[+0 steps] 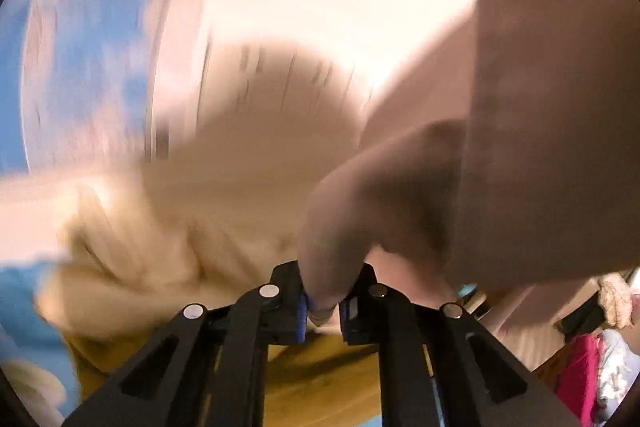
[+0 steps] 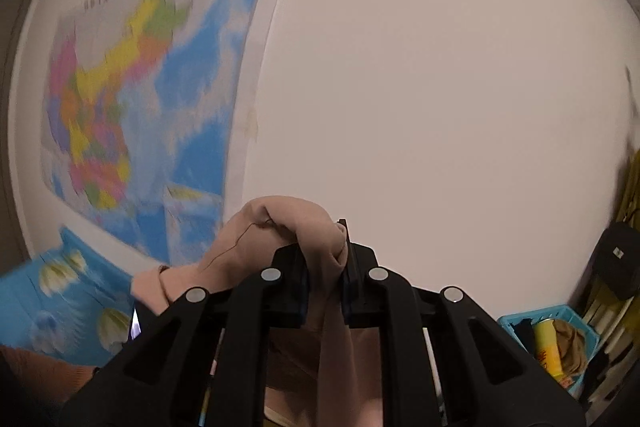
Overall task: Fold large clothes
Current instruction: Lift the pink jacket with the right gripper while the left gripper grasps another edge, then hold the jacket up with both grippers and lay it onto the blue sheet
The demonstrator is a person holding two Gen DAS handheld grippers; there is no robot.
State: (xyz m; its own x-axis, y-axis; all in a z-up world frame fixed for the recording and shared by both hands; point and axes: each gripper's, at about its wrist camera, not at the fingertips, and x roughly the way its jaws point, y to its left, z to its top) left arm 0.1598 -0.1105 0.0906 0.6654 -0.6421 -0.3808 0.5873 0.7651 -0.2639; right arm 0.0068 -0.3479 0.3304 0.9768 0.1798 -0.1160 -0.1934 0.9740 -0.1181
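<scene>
Both grippers clenched on the beige garment (image 2: 308, 239), left gripper (image 1: 323, 301) pinching a fold w/ cloth draped up & right of it, right gripper (image 2: 325, 273) w/ a bunch between its fingers, wall map (image 2: 152, 91) beyond-left of garment, blue basket (image 2: 548, 343) off right.
</scene>
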